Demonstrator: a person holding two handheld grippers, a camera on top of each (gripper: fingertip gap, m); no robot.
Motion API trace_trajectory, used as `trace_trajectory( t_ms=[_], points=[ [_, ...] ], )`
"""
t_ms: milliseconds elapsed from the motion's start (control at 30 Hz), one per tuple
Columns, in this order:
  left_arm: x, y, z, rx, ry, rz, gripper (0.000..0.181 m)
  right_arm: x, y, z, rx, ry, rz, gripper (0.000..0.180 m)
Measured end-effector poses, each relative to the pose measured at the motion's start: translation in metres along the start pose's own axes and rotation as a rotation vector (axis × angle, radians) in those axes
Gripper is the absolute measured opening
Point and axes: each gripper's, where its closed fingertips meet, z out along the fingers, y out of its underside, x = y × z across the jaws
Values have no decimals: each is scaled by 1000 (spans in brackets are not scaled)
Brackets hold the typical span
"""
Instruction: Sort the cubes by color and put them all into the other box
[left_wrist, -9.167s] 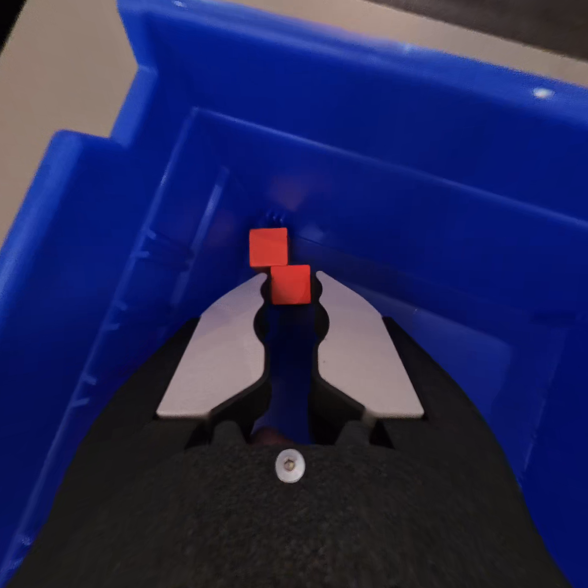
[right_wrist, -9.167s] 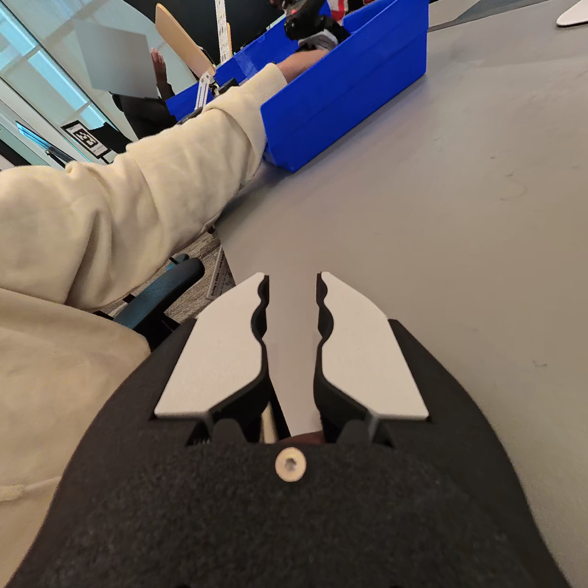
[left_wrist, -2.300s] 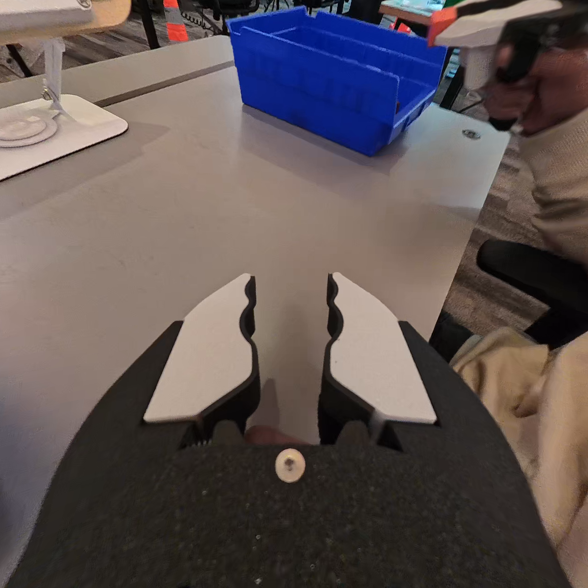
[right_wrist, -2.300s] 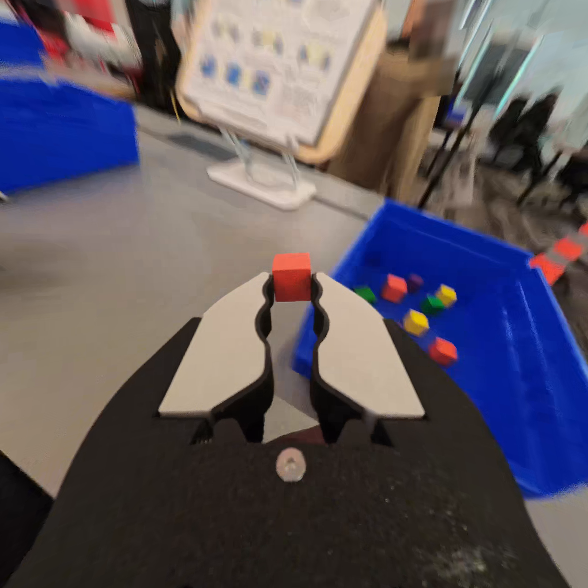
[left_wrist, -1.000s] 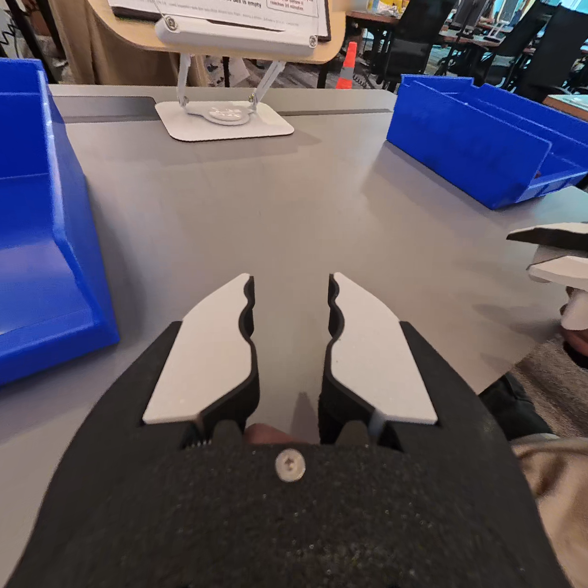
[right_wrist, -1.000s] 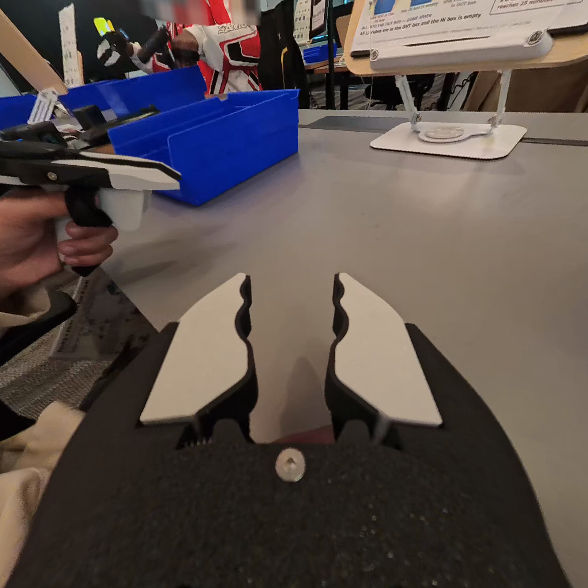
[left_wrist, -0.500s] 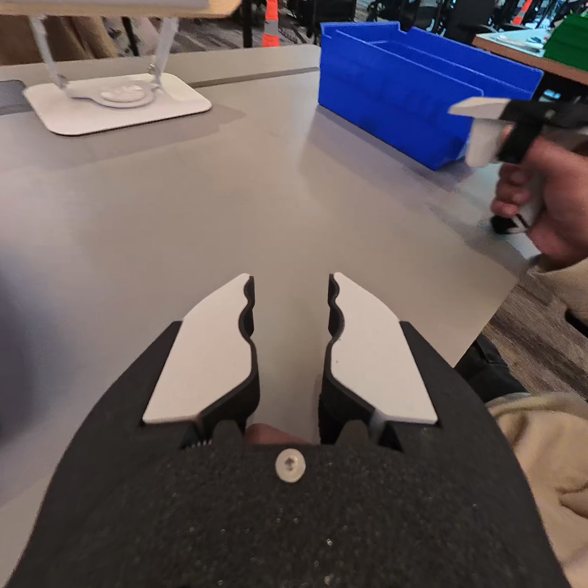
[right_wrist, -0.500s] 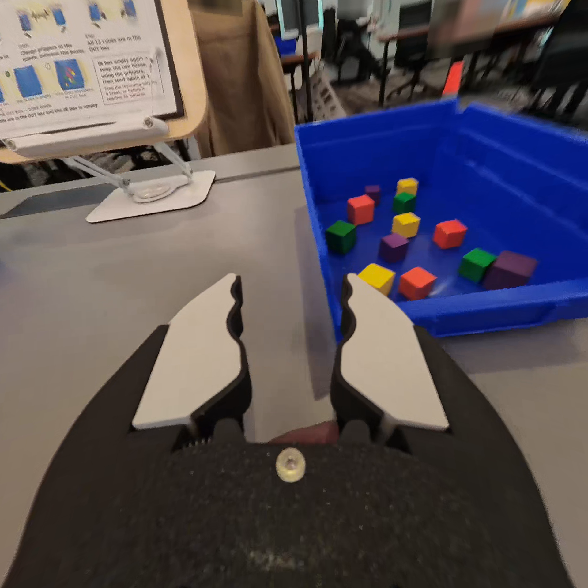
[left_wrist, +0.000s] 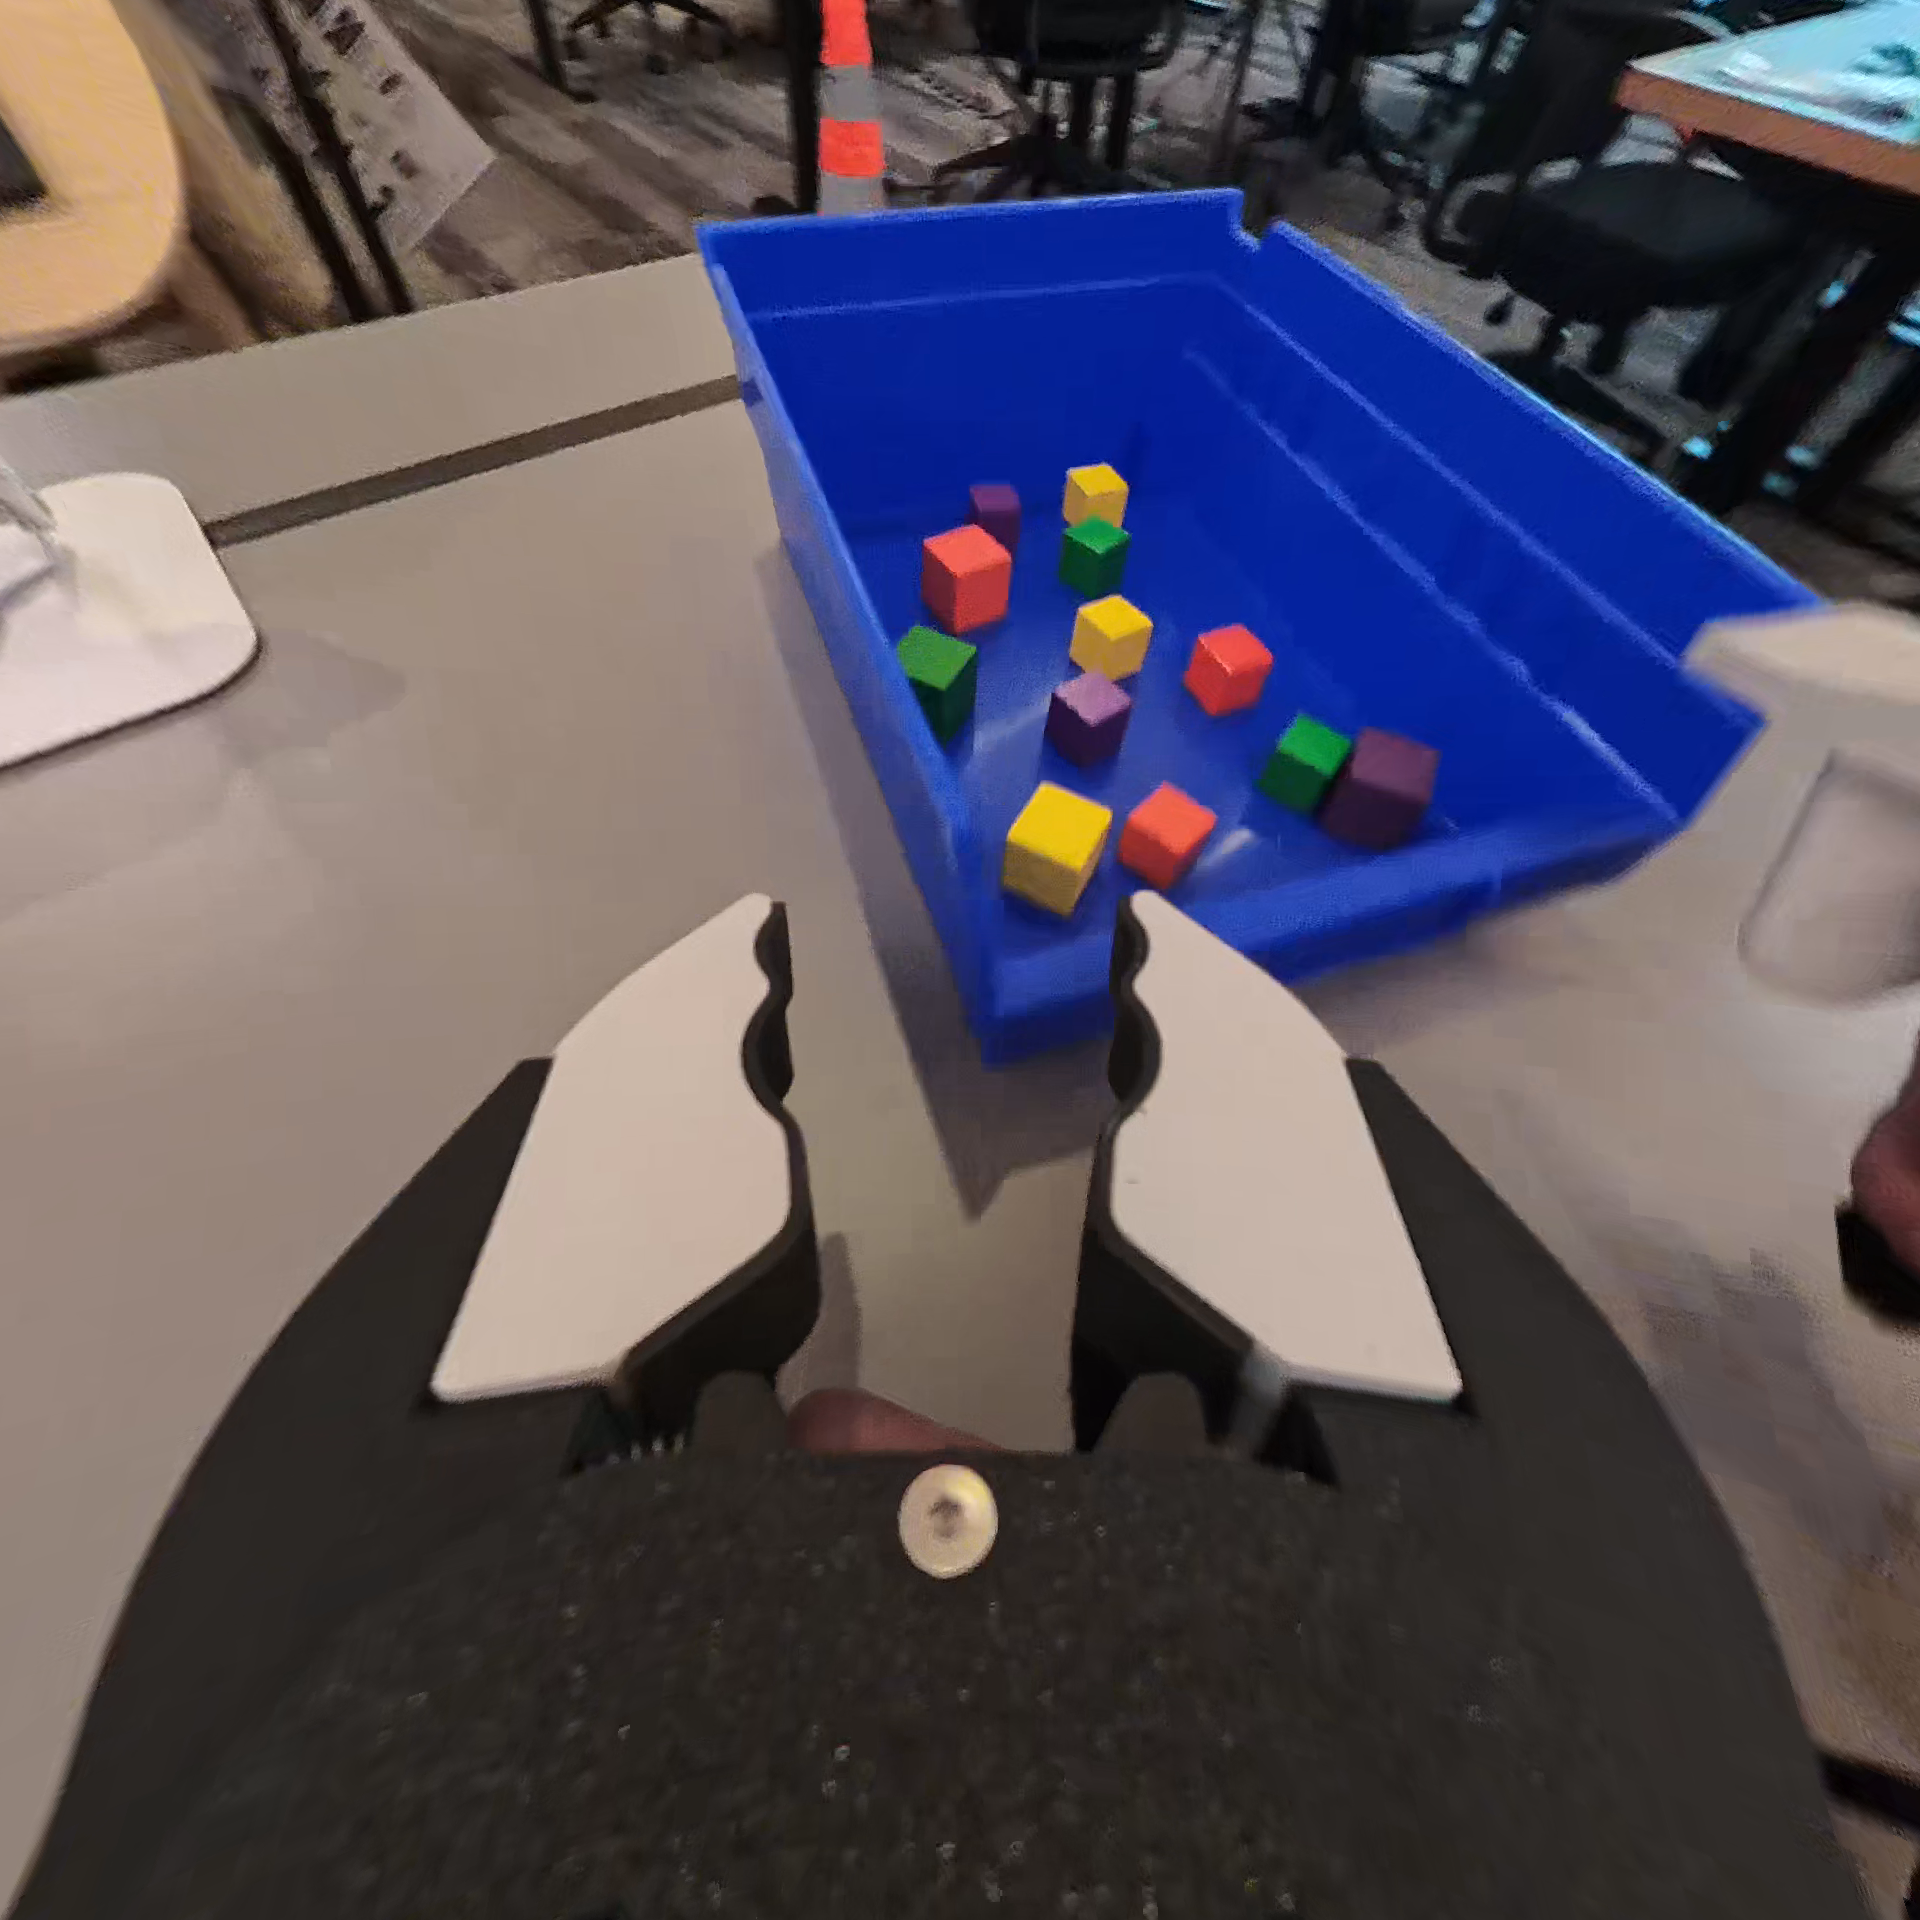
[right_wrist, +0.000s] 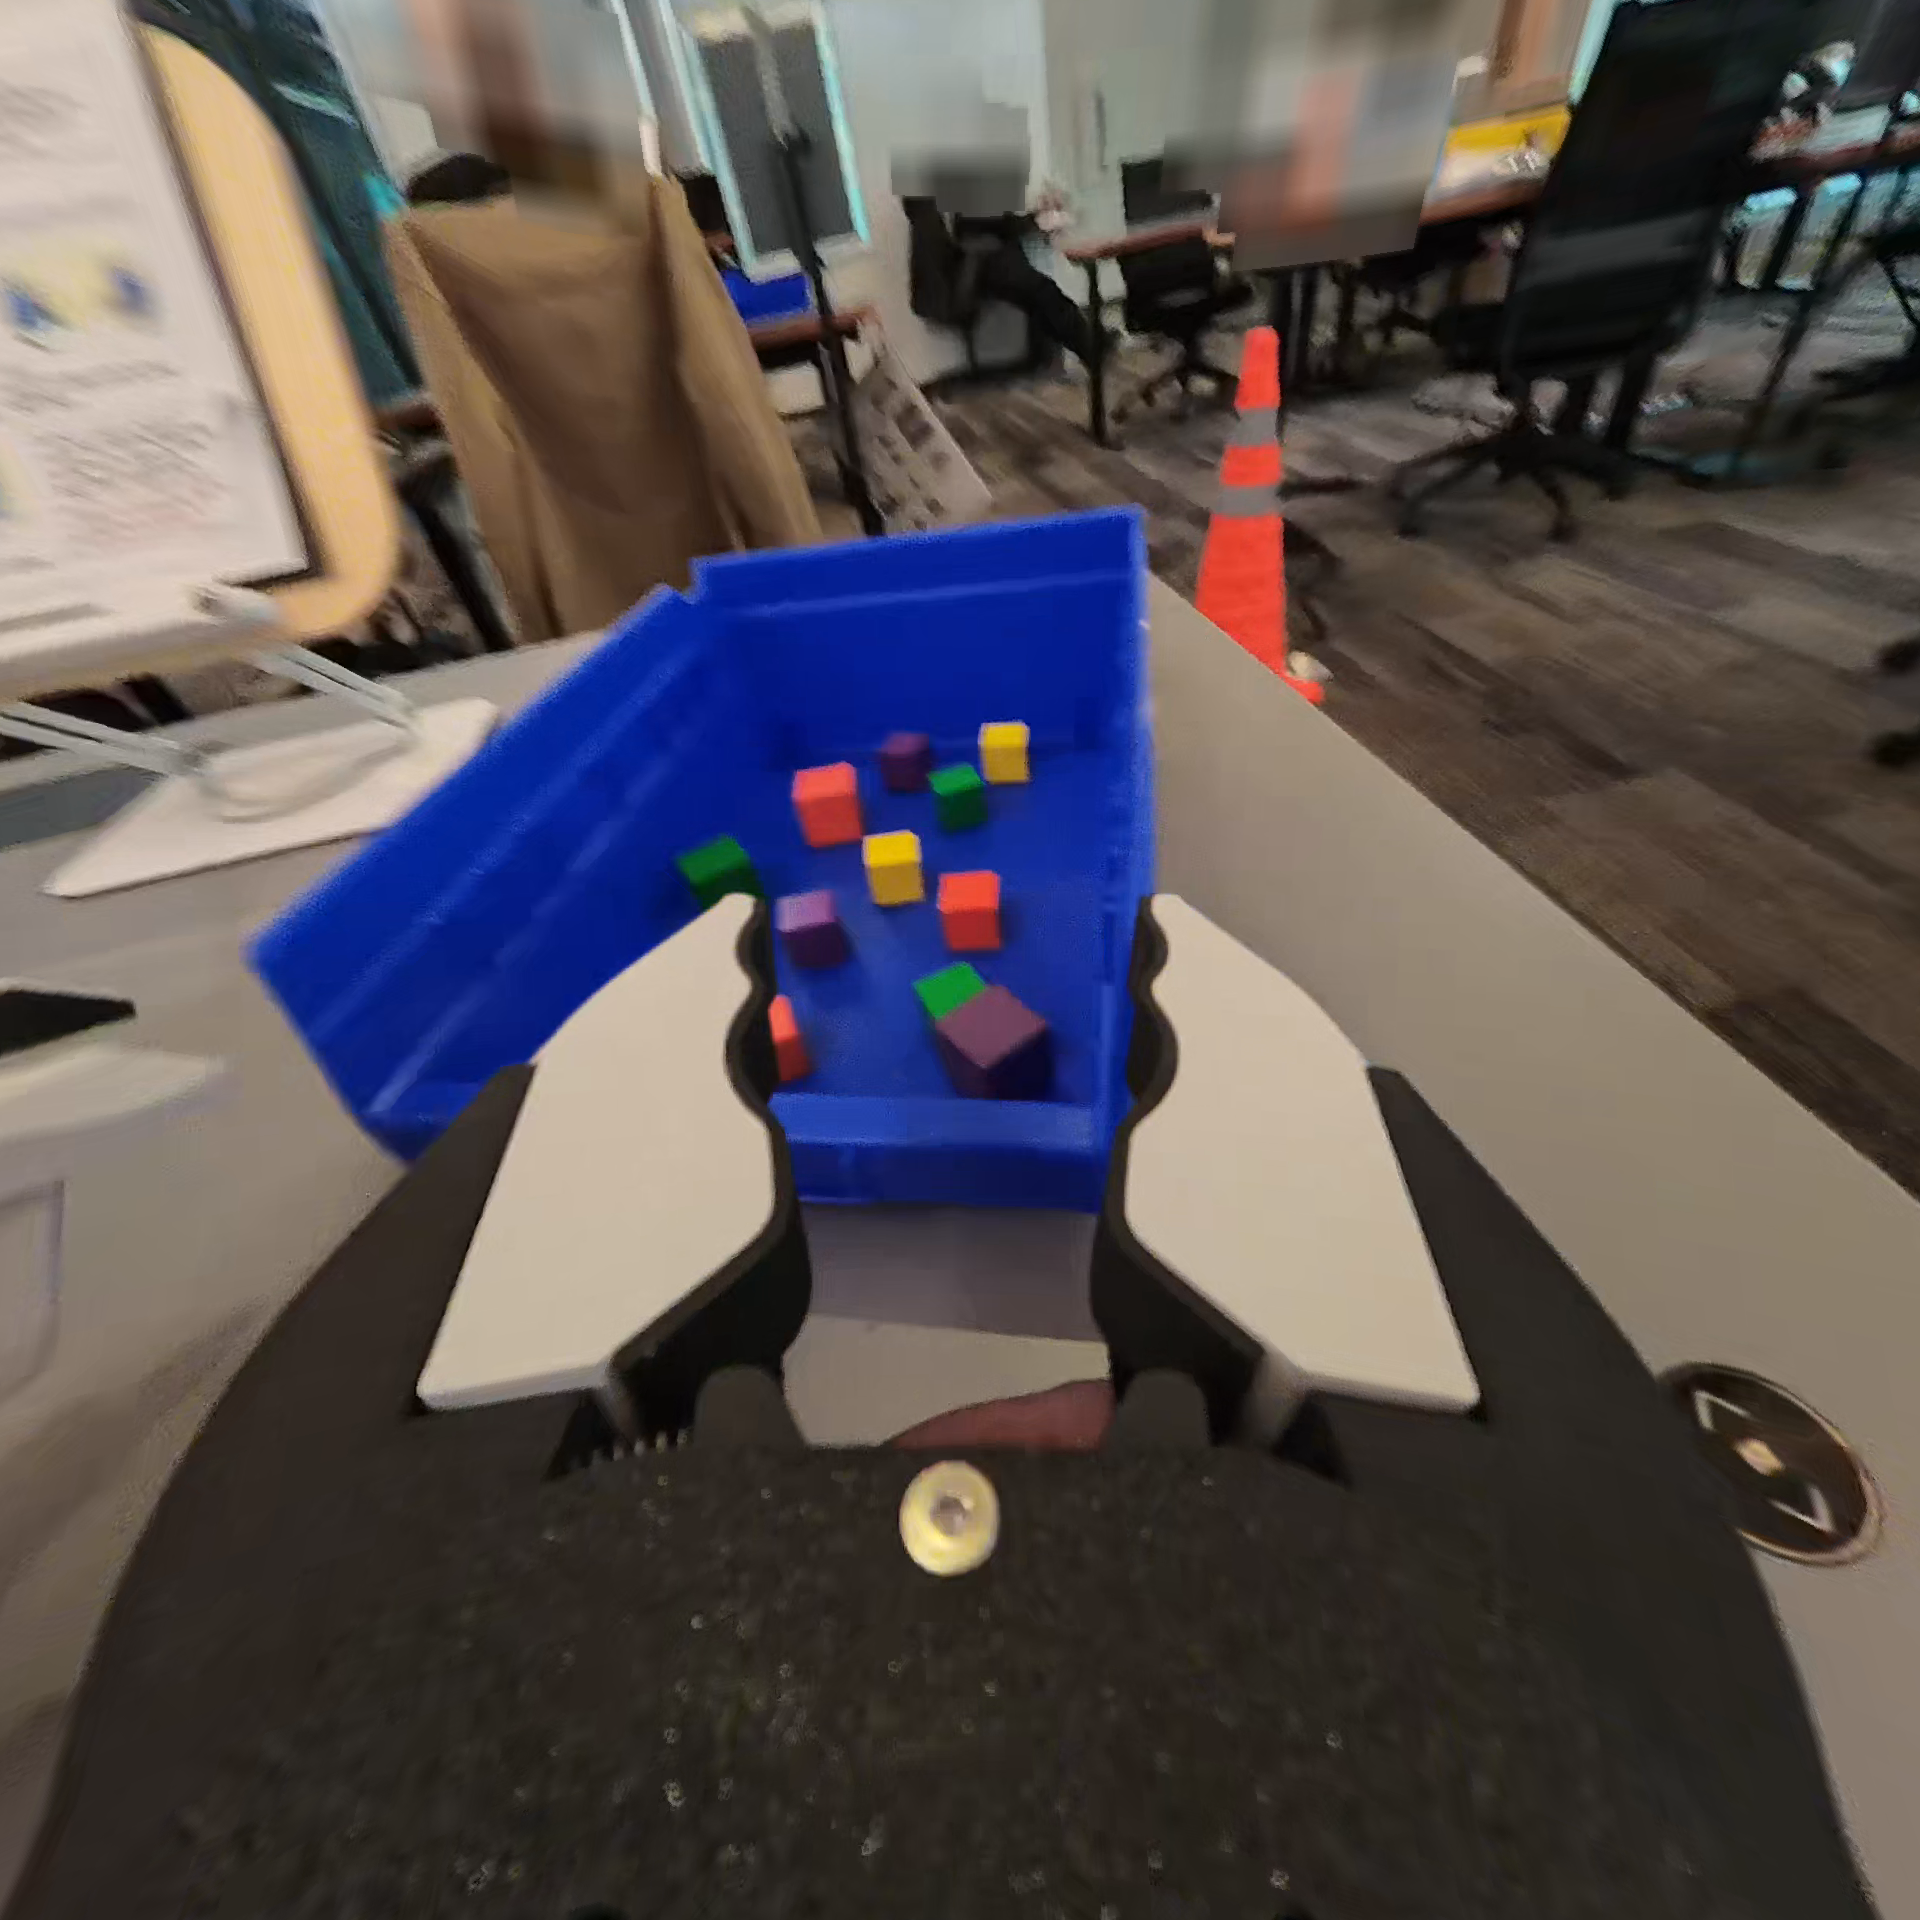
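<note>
Meanwhile both tools gape empty — right tool (right_wrist: 943, 914) above the blue box's (right_wrist: 935, 1148) near rim, left tool (left_wrist: 948, 914) beside it

Ahead of both grippers, on the table (left_wrist: 468, 831), a box (left_wrist: 1538, 436) holding scattered cubes (left_wrist: 1110, 634). Left gripper (left_wrist: 948, 925) just short of the box's near left corner, over the table; right gripper (right_wrist: 945, 914) facing the box's near wall, fingers to either side of the view into it. Far left on the table, a stand base (left_wrist: 114, 613). Behind the box, on the floor, a cone (right_wrist: 1252, 499).
</note>
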Motion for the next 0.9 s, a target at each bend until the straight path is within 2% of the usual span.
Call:
trace_trajectory(
  t_ms=[133, 167, 200, 233, 267, 300, 333, 367, 400, 600, 767, 900],
  points=[
    [4, -4, 41, -17, -103, -102, 47, 25, 24, 21, -82, 136, -24, 61],
    [1, -3, 46, -19, -137, -114, 37, 25, 28, 27, -104, 128, 4, 60],
    [-2, -1, 50, -24, -159, -120, 15, 22, 30, 32, -108, 110, 25, 57],
    [-4, 0, 53, -28, -173, -122, 5, 20, 32, 37, -113, 104, 30, 53],
    [-7, 1, 55, -26, -187, -118, 4, 22, 34, 40, -125, 122, 25, 49],
    [-11, 1, 55, -29, -219, -112, 3, 26, 34, 41, -130, 153, 9, 35],
    [-16, 1, 53, -34, -258, -111, 3, 28, 35, 41, -137, 168, 3, 13],
    [-17, 0, 51, -27, -263, -128, 2, 27, 37, 40, -148, 142, 19, 3],
    [-17, -2, 47, -12, -255, -150, 3, 25, 38, 39, -147, 125, 36, 3],
    [-30, 0, -16, 76, -281, -92, 3, -13, 28, 2, -73, 78, 72, 3],
    [-72, 28, -96, 70, -297, -131, 3, -93, 29, -45, -48, -47, 66, 4],
    [-124, 52, -159, 82, -400, -158, 3, -167, 38, -55, -66, -158, 24, 5]
  ],
)
